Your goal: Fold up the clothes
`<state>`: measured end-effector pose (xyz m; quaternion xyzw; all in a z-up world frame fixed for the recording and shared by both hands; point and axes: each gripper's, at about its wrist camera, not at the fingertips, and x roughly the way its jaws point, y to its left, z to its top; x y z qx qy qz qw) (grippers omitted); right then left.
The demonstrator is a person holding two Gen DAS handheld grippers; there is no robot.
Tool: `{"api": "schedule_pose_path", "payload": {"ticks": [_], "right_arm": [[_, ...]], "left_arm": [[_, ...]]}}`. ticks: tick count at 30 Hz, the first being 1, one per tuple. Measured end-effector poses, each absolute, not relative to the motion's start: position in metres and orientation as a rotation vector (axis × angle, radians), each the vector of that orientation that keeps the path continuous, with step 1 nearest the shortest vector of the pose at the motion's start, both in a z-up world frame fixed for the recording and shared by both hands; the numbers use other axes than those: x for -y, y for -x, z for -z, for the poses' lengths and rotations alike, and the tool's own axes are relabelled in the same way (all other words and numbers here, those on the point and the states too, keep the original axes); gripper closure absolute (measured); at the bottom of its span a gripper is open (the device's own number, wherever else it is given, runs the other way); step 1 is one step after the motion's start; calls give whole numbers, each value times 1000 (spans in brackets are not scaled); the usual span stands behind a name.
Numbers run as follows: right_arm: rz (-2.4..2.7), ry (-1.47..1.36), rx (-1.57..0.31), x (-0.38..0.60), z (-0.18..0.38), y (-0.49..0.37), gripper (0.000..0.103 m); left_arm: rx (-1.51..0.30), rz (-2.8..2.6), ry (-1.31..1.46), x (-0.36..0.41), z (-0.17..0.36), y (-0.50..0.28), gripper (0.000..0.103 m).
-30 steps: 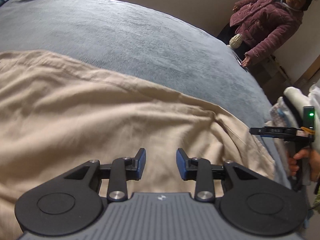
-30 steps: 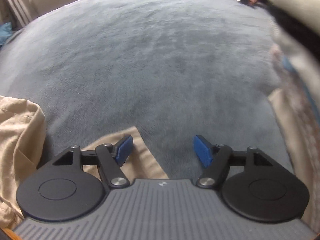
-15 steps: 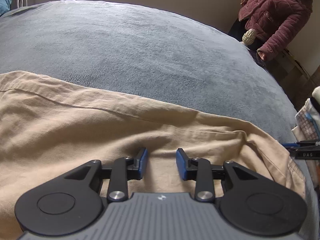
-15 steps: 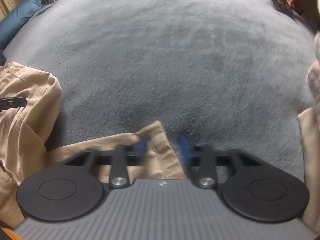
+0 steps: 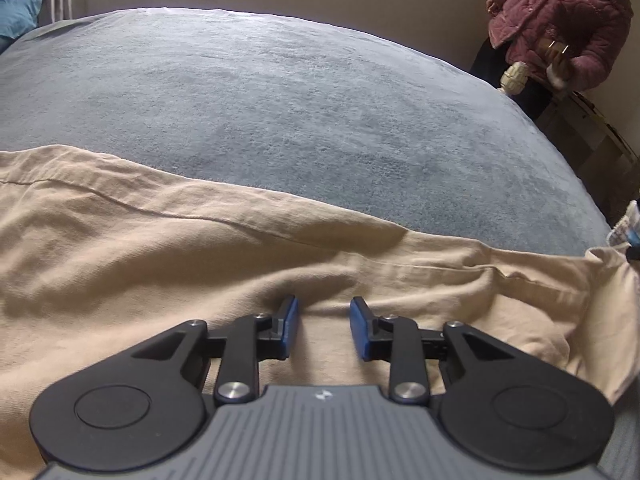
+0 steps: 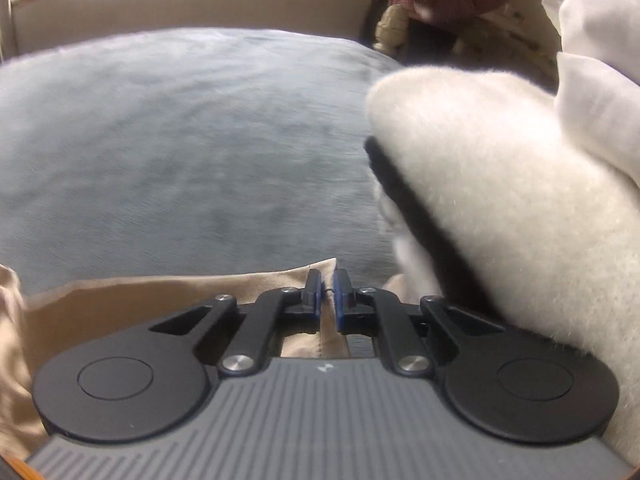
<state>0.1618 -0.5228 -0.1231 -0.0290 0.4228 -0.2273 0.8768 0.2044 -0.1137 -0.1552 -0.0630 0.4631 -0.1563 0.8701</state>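
Right gripper [image 6: 327,294] clamped on a corner of the beige garment [image 6: 120,304], cloth pinched between the blue pads [image 6: 316,292]. Left gripper [image 5: 324,328] closing, narrow gap remaining, pads pressed down into the garment with a ridge of cloth between, not yet pinched. Best done by finishing the left pinch before lifting, then raising both corners level. Beyond the garment, grey blanket [image 5: 300,100]; white fleece pile [image 6: 500,200] beside its right corner; bystander in a maroon jacket [image 5: 560,20] past the blanket's far edge.
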Motion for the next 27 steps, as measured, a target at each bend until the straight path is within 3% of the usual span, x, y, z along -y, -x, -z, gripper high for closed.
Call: {"api": "schedule_pose_path", "payload": {"ticks": [13,17,18,20,21,27], "right_arm": [[617,612,-1189,508,218,-182,97],[596,602,-1130,498,202,-169,88],[584,593,-1090,490,190,-163,84],[567,541,-999,477,163,-148,62],[560,501,-952,472,149,-139,57],[583,-153,-881,488,110,-69,55]], "left_arm": [[-963,315,97,114,156,-200,74],[-948,319,108,108,151,-194,69],[-943,318,112,106,149,-192,68],[-932,322,123,100,143,-187,68],[-928,330,129,98,140,-184,68],[-925,422,76,97,131,-148,66]]}}
